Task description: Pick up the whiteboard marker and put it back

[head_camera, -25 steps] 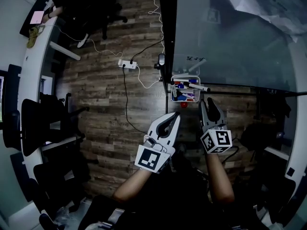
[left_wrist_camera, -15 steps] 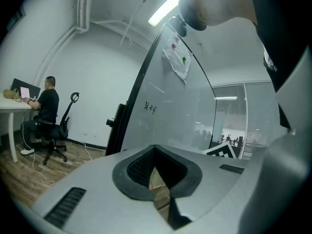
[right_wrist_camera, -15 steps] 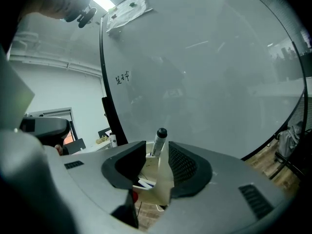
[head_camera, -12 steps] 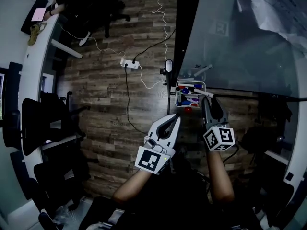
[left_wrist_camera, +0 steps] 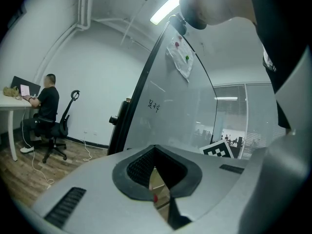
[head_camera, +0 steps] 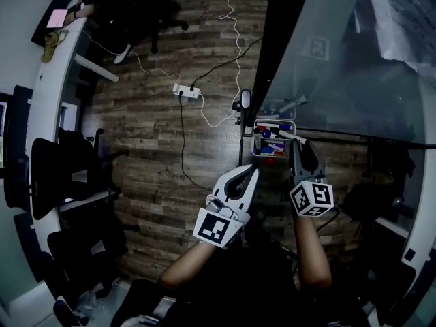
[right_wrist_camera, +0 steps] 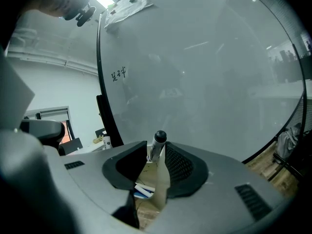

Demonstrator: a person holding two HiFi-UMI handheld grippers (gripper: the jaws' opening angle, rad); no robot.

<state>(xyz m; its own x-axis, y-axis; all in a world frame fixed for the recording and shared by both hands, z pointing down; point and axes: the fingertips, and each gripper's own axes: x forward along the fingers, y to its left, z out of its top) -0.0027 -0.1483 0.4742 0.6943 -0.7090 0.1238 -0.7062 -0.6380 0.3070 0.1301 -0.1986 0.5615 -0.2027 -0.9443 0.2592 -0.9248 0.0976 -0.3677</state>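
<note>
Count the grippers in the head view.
2. The left gripper hovers over the wood floor; the right gripper is at the tray, jaws just closing slightly, a marker between them.

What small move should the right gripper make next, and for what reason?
Probably close the right gripper further. The black-capped white whiteboard marker stands between its jaws, which have just been closing a little yet stand wide, so it seems not gripped yet.
</note>
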